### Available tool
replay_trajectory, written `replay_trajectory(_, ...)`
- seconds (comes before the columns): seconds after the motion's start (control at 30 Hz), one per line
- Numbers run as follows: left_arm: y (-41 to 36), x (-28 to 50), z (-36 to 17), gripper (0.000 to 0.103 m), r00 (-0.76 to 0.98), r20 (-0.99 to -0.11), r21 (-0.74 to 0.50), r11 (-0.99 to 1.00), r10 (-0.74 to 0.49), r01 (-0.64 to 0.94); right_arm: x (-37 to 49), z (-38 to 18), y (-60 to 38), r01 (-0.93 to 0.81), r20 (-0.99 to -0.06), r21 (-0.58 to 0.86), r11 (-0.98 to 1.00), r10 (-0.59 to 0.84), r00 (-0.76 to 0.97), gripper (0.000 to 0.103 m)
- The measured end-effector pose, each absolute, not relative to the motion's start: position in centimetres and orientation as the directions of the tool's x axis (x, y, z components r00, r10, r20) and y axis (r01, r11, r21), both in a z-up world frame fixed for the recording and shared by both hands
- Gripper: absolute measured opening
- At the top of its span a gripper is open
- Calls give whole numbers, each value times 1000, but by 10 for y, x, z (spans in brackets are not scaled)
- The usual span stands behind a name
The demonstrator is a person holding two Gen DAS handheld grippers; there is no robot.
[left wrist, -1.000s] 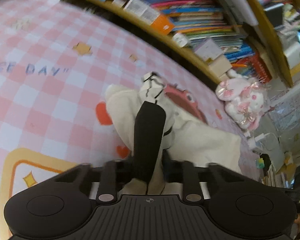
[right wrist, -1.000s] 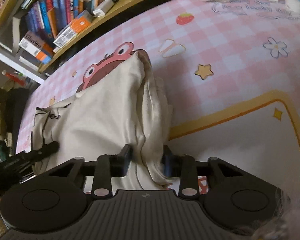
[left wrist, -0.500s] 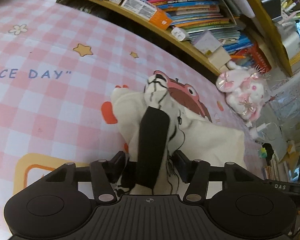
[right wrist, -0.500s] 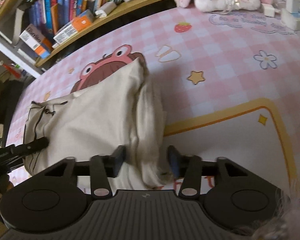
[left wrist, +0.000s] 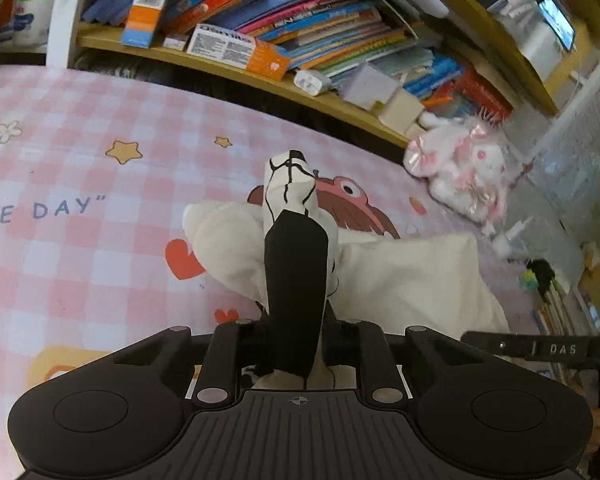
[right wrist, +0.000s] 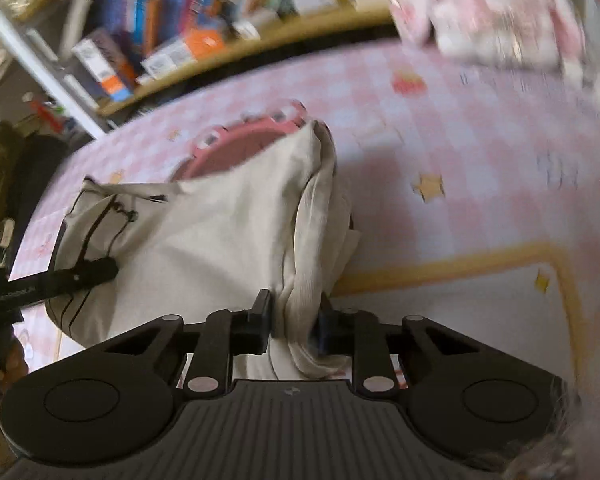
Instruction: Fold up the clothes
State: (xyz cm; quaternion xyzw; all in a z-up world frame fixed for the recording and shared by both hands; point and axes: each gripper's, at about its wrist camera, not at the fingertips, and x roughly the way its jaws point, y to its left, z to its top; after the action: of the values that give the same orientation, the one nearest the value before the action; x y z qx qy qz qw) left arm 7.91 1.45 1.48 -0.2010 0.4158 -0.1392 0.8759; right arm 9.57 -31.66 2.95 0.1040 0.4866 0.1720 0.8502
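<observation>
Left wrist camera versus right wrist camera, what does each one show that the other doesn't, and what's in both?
Only the left wrist view shows the black and white printed part of the garment bunched in the left gripper, and the words CE DAY printed on the pink checked cover.

Only the right wrist view shows the right gripper clamped on the garment's ribbed cream edge, and the cover's yellow border.

Both show the cream garment, the pink frog print, the bookshelf and the pink and white plush toy. Both jaws just closed further on fabric.
</observation>
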Motion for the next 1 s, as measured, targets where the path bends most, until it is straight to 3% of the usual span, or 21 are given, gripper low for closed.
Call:
replay_trajectory(0.13, 34, 87, -2, 32, 573, -674, -571, 821, -466, -3, 102, 17, -325, -121, -812, 387, 914, 400, 425, 23)
replay_trajectory(0.27, 42, 89, -12, 48, 563, -666, -611, 791, -489, -36, 109, 9, -333, -49, -832, 404, 913, 390, 395, 45)
replay_trajectory(0.3, 43, 89, -15, 48, 565, -659, -624, 780, -496, -43, 111, 7, -335, -33, -836, 407, 913, 387, 390, 53)
replay_trajectory(0.43, 39, 91, -19, 44, 575, -645, -650, 757, -503, -66, 115, 5, -336, -13, -830, 428, 903, 399, 390, 56)
replay_trajectory(0.47, 37, 91, -20, 34, 577, -644, -652, 755, -503, -70, 116, 6, -333, -21, -829, 425, 905, 399, 391, 56)
replay_trajectory(0.5, 35, 92, -20, 28, 578, -644, -653, 754, -502, -73, 117, 5, -330, -33, -830, 421, 906, 400, 389, 39)
replay_trajectory(0.53, 34, 90, -19, 23, 580, -646, -646, 760, -496, -70, 119, 4, -328, -52, -826, 436, 898, 423, 372, 30)
replay_trajectory(0.63, 28, 82, -6, 16, 608, -632, -631, 775, -481, -42, 117, 11, -321, -97, -829, 403, 910, 408, 383, 22)
replay_trajectory(1.0, 16, 65, 30, 16, 676, -574, -629, 778, -462, -2, 101, 50, -334, -176, -757, 423, 889, 454, 470, 19)
